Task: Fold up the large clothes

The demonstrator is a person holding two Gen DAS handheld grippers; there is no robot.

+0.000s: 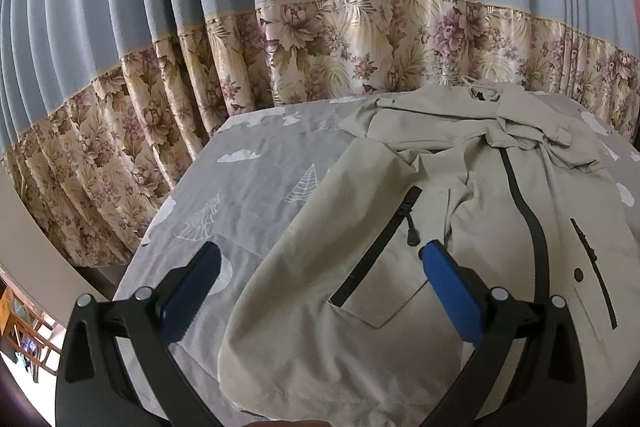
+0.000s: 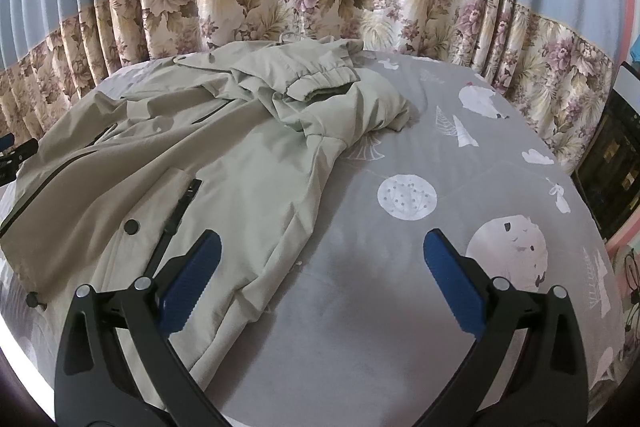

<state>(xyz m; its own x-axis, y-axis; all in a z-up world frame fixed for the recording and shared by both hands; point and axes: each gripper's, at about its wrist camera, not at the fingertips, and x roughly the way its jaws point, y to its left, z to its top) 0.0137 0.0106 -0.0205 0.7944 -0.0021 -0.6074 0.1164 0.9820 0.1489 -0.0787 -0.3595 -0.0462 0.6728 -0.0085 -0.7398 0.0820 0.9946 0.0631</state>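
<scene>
- While the jacket (image 1: 400,247) lies unfolded on the bed (image 1: 248,187), nothing is gripped yet; I'd call this the approach before the first fold.
- Far left, left wrist view: curtain (image 1: 160,27) hangs behind the bed, grey printed sheet bare between it and the jacket's left edge.
- Left gripper (image 1: 320,267): jaws wide apart, holding nothing. Left pad (image 1: 192,291) sits over bare sheet, right pad (image 1: 452,291) over the jacket front, so the jacket's left edge runs between them. Contact with the fabric: cannot tell.
- Pocket zipper (image 1: 380,247) runs diagonally just ahead of the left gripper; main zipper (image 1: 524,211) further right, running up toward the collar.
- Jacket top end is bunched: a sleeve (image 2: 320,83) lies crumpled across the chest, cuff up, at the far side of the bed.
- Right gripper (image 2: 320,267): jaws also wide apart, empty. Left pad (image 2: 192,291) over the jacket's right hem area, right pad (image 2: 452,291) over bare sheet. The jacket's edge falls between them.
- Snap button (image 2: 131,226) and a second pocket zipper (image 2: 182,203) sit just left of the right gripper.
- To do the step well, my judgement:
  - pinch one layer edge only, at the hem corners, both sides level
  - clear the crumpled sleeve flat first, else the fold traps a lump
  - keep pads off the zipper pulls; hard parts slip
  - pull lightly taut between the two grips before lifting.
</scene>
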